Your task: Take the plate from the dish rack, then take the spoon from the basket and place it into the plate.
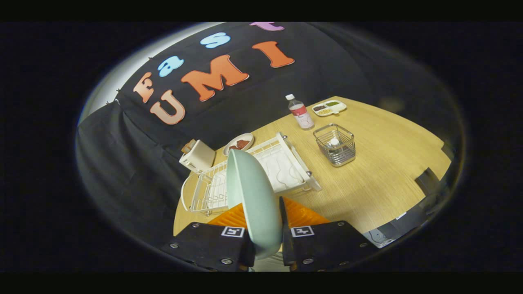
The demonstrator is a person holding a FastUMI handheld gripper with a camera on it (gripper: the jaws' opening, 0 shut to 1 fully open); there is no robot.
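A pale green plate (252, 196) stands on edge between my fingers, lifted above the white wire dish rack (282, 163). My gripper (263, 222) is shut on the plate's lower rim, one finger on each face. Beyond the rack, further along the wooden table (380, 171), stands a metal wire basket (335, 145) with the white end of a spoon (334, 142) showing inside it. The plate hides part of the rack's near side.
A white toaster (198, 157) stands past the rack, with a small plate of brown food (239, 143) beside it. A clear bottle with a red label (301, 112) and a divided white dish (329, 108) stand near the black cloth wall.
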